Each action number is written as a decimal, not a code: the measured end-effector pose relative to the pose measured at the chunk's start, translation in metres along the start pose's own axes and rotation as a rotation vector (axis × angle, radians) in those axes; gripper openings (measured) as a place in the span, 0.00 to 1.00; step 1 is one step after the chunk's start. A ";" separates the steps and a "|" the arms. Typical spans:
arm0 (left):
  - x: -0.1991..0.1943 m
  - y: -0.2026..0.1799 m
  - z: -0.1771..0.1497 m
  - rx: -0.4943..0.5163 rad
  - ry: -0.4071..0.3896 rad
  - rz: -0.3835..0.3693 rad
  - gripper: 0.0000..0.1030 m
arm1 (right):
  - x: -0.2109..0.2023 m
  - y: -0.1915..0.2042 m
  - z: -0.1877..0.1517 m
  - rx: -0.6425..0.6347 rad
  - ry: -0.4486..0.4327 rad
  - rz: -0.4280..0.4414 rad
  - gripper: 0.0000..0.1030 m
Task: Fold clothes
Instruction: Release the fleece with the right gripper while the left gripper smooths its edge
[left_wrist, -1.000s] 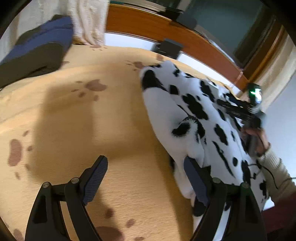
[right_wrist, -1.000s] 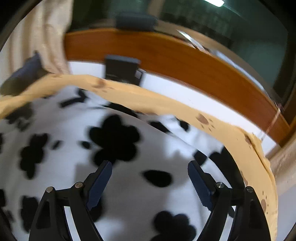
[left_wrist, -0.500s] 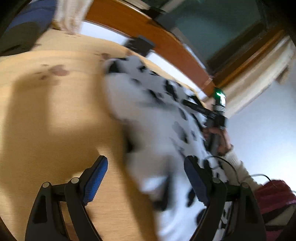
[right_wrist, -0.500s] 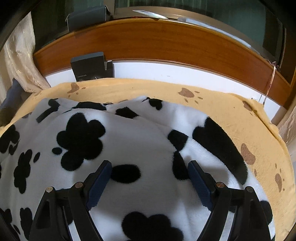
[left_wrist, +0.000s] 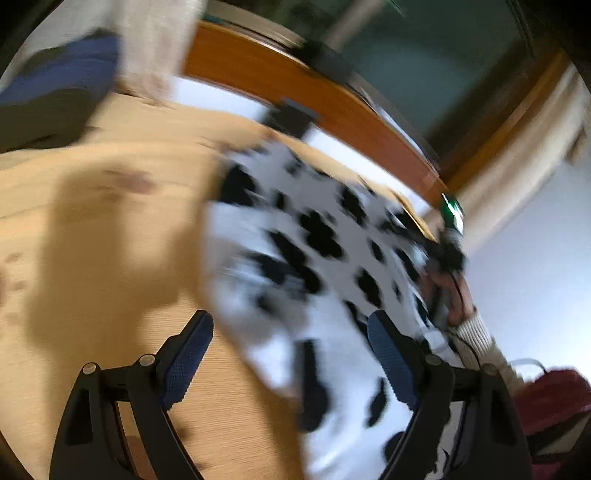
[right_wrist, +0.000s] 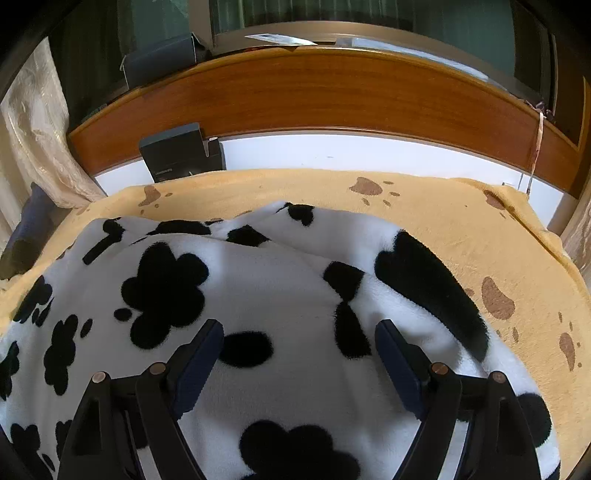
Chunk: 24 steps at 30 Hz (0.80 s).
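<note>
While the bed (right_wrist: 461, 229) under its tan paw-print blanket fills most of both views, the cow-print fleece garment (right_wrist: 266, 295) lies spread across the middle of it, white with black blotches, one layer already overlapping another near the wooden headboard (right_wrist: 332, 92). A small dark box (right_wrist: 177, 155) stands at the head of the bed, clear of the work. The right claw (right_wrist: 299, 354) hovers over the fleece near its right-hand edge, jaws wide and empty. The left claw (left_wrist: 291, 354), in a blurred view, sits over the garment's opposite edge where it meets the blanket, also wide with nothing gripped. Judging by this, the fold is between grasps: the next move calls for lowering each claw onto an edge, closing on a single layer, and carrying it across evenly.
</note>
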<state>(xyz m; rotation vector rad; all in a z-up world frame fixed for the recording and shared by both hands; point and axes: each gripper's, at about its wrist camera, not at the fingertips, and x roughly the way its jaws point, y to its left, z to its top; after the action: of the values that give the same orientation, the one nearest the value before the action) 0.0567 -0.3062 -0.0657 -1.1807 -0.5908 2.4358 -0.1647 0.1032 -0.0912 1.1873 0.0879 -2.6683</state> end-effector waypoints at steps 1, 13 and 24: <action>-0.004 0.006 0.001 -0.009 -0.011 0.039 0.85 | 0.000 0.000 0.000 -0.001 0.001 0.001 0.83; 0.057 -0.017 -0.008 0.169 0.096 0.265 0.85 | -0.003 0.001 -0.001 0.003 -0.003 0.000 0.83; 0.072 -0.030 0.009 0.126 0.106 0.497 0.19 | -0.002 0.005 -0.002 -0.012 -0.006 -0.017 0.83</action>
<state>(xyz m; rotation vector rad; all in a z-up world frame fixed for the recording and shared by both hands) 0.0117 -0.2476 -0.0916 -1.5356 -0.1136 2.7316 -0.1605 0.0990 -0.0905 1.1799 0.1136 -2.6816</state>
